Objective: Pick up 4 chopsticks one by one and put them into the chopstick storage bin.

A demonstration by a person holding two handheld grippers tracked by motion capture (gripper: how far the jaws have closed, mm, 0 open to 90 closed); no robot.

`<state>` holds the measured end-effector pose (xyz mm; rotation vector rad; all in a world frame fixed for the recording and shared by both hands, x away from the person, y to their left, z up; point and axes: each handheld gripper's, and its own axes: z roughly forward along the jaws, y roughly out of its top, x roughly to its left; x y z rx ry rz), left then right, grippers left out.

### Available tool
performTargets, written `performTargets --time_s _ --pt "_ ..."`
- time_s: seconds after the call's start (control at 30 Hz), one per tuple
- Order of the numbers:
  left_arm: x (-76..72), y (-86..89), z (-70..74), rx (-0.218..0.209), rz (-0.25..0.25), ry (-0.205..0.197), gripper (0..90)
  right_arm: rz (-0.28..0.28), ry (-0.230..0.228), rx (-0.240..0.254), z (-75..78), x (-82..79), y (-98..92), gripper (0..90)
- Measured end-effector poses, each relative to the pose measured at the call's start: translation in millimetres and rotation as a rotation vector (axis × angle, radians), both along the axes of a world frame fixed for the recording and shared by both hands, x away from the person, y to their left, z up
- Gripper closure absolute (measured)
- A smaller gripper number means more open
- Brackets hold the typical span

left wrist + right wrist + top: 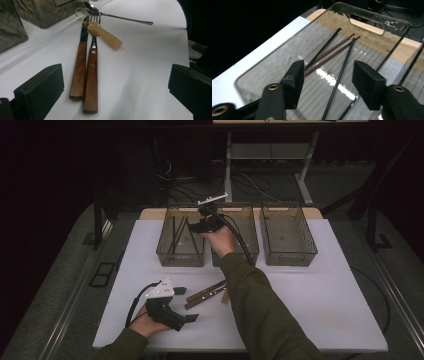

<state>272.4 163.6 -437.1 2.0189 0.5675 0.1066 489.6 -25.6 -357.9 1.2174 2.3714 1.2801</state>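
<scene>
My right gripper [194,226] hangs over the left clear bin [180,257], held by an arm in a green sleeve. Its jaws stand open in the right gripper view [330,75] with nothing pressed between them. Below them in that bin [274,62] lie two black chopsticks [348,53] and two brown chopsticks [332,52]. My left gripper [186,304] rests near the table's front left, open [116,82]. Just ahead of it lie a wooden-handled knife [80,67] and fork [92,75], a beige-handled utensil [107,36] and a metal spoon [120,17].
Three clear bins stand in a row at the back of the white table [320,310]: the middle bin [250,255] and the right bin [290,257] beside the left one. The wooden-handled cutlery [205,294] lies mid-table. A metal frame and cables sit behind the table.
</scene>
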Motion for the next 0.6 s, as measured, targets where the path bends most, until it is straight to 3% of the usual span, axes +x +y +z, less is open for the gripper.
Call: performTargets --time_s 0.13,0.6 --pt "-0.1 0.0 -0.1 -0.002 0.003 0.003 0.0 0.028 -0.023 0.012 3.2 -9.7 -13.6 35.1" --pt "-1.3 -1.2 -0.9 0.008 0.011 0.003 0.0 0.083 -0.045 0.062 3.4 -53.0 -67.5 33.6"
